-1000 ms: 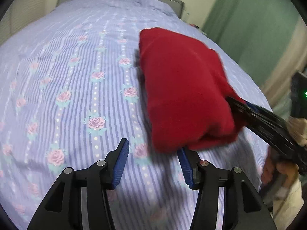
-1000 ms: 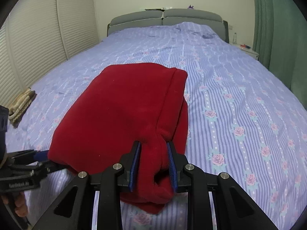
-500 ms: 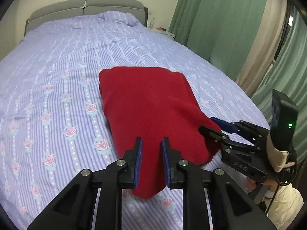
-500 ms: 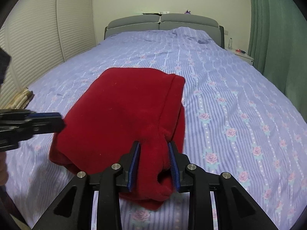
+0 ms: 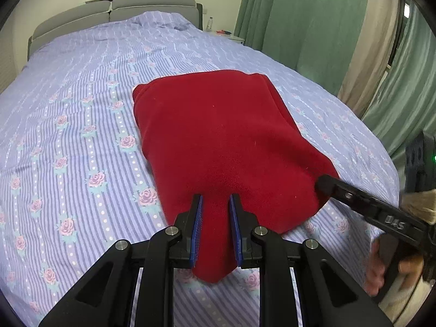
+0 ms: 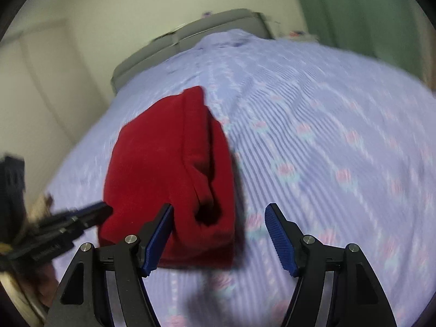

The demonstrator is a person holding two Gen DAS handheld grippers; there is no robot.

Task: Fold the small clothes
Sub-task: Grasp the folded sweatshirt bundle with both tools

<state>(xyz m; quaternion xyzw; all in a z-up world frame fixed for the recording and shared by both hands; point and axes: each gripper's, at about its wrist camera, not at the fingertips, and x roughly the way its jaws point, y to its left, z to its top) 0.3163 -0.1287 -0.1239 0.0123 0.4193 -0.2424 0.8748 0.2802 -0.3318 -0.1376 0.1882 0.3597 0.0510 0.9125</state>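
On the bed, one folded red garment is seen; its underside is hidden. Its near corner is clamped by the left tool. Beside its other corner the right tool is opening, nothing pressed; that view is blurred.

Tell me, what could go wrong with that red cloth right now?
The left gripper pinches one near corner of the folded red garment while the right gripper is opening, its pads off the cloth. Pulled from one corner only, the fold might drag askew or slide across the bedspread. The loose layers by the right gripper could also fall open.
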